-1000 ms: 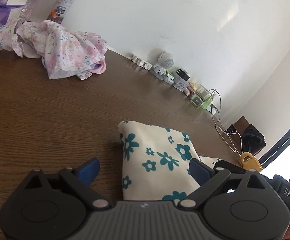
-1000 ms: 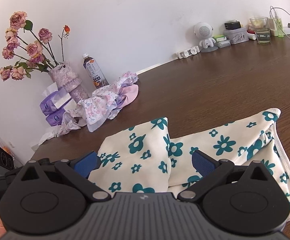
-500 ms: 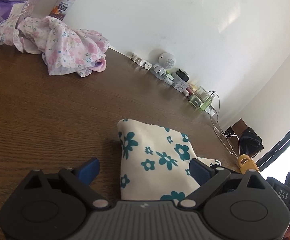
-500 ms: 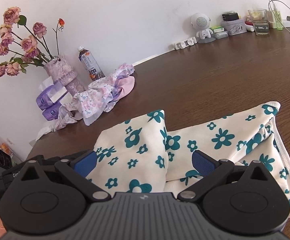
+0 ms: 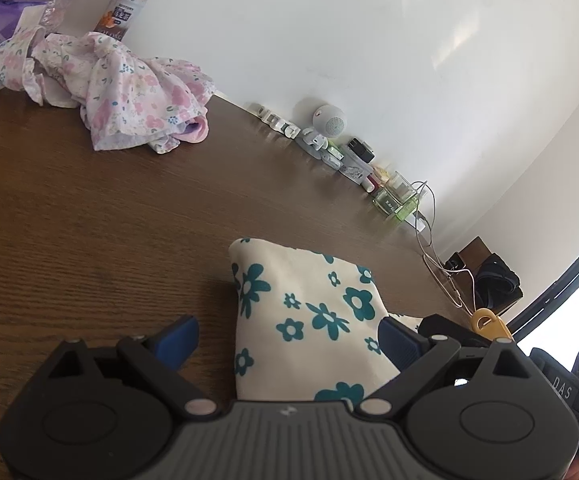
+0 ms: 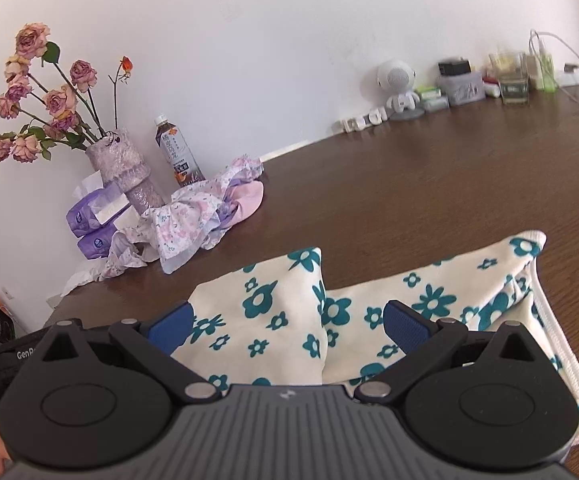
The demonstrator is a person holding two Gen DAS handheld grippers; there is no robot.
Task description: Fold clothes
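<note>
Two low wrist views along table [image 5: 89,208] — both near floral cloth [image 6: 273,312]

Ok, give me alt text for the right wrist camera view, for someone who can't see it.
Open right tongs hover over a cream cloth with teal flowers, partly folded on a dark wooden table. Behind it, by the white wall, lie a crumpled pink floral garment, a vase of dried roses, a drink bottle and purple tissue packs.
</note>
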